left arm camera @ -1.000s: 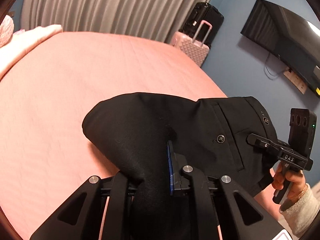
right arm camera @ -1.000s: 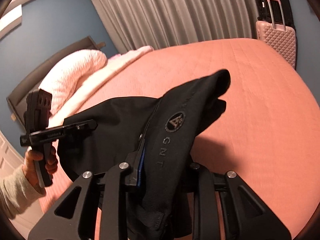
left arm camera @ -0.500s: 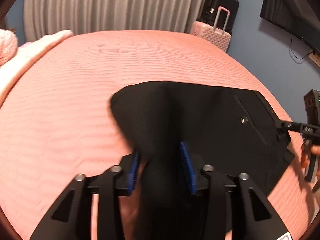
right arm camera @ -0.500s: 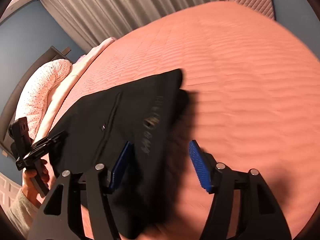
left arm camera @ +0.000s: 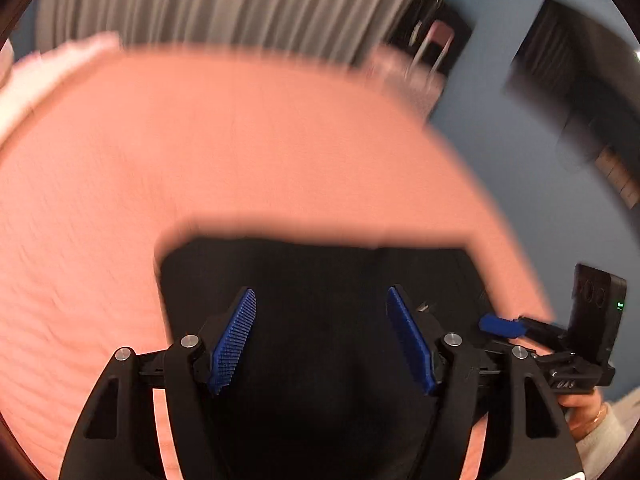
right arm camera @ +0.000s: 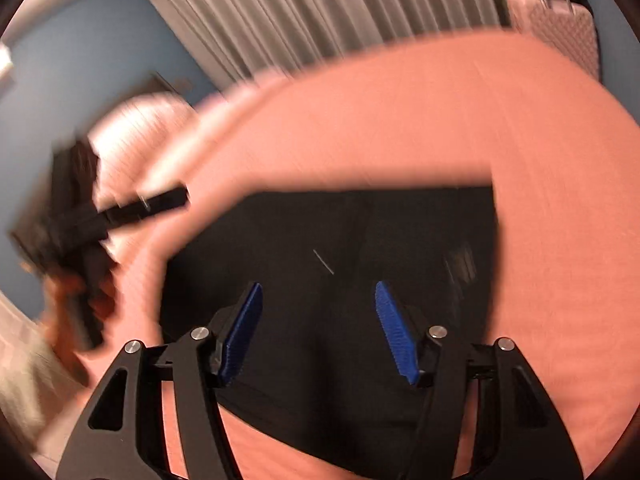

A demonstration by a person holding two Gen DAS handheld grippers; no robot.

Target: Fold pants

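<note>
Salmon-pink bed (left arm camera: pixel 280 152) carries the folded black pants (left arm camera: pixel 320 280), lying flat beneath both grippers' parted, empty blue fingers (left arm camera: pixel 234 344), left just widening, right narrowing.

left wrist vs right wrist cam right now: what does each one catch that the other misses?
Left wrist only: the left gripper up close, open over the pants; the wall TV; a black suitcase, blurred.

Right wrist only: the right gripper up close, open over the cloth; the pale pillow.

Both: black pants lying flat on the pink bed, grey curtains, the pink suitcase, and the other gripper at the frame edge. Both gripper jaws have just been moving; neither pinches fabric.
</note>
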